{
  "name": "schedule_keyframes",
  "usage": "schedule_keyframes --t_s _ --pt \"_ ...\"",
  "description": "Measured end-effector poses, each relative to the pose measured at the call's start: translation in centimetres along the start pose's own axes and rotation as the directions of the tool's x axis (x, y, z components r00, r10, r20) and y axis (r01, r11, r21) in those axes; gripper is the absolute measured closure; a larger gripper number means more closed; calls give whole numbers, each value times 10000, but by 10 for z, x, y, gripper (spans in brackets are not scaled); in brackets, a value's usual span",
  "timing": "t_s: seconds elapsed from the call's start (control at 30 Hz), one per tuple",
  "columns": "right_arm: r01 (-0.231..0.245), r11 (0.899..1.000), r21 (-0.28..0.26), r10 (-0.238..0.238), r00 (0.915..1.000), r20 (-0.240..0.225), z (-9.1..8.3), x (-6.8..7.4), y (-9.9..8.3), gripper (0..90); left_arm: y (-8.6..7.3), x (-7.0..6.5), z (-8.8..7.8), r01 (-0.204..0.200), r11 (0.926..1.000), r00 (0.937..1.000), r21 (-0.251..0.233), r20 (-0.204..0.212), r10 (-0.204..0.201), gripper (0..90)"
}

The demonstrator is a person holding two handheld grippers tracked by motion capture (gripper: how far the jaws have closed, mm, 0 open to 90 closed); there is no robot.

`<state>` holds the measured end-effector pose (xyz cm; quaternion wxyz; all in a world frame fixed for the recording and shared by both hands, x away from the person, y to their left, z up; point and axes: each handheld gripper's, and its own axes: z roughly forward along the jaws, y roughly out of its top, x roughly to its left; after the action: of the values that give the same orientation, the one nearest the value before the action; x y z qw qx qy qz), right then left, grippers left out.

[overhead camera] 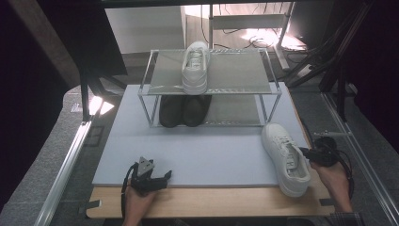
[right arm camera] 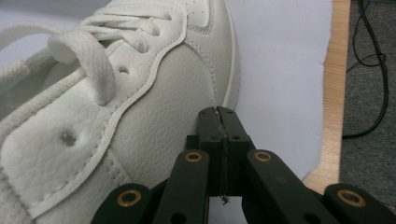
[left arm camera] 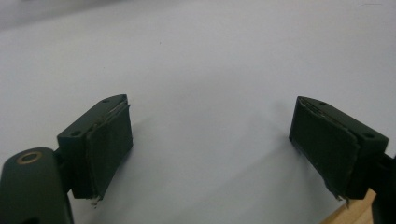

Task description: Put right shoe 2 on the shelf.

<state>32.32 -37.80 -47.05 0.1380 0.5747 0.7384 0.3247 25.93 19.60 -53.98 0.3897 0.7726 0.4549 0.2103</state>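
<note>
My right gripper [right arm camera: 219, 112] has its jaws pressed flat together with nothing between them, its tips right against the side of the white sneaker [right arm camera: 116, 107], which lies just to the gripper's left on the pale mat [overhead camera: 197, 150]. My left gripper [left arm camera: 210, 140] hovers over bare mat, jaws spread wide and holding nothing, well apart from that sneaker. Farther ahead stands the metal shoe rack [overhead camera: 235, 70], a second white sneaker [overhead camera: 195, 66] on top and a black pair [overhead camera: 183, 110] below.
</note>
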Motion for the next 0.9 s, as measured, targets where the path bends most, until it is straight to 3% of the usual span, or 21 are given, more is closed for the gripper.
schedule_keyframes --t_s 0.5,0.9 --pt "528 9986 36 -523 9955 -795 18 33 8 895 0 0 0 -25 10000 10000 24 -3 25 129" --pt "1052 9944 141 -1024 9859 -1326 33 69 15 895 0 0 0 -26 10000 10000 28 -1 26 129"
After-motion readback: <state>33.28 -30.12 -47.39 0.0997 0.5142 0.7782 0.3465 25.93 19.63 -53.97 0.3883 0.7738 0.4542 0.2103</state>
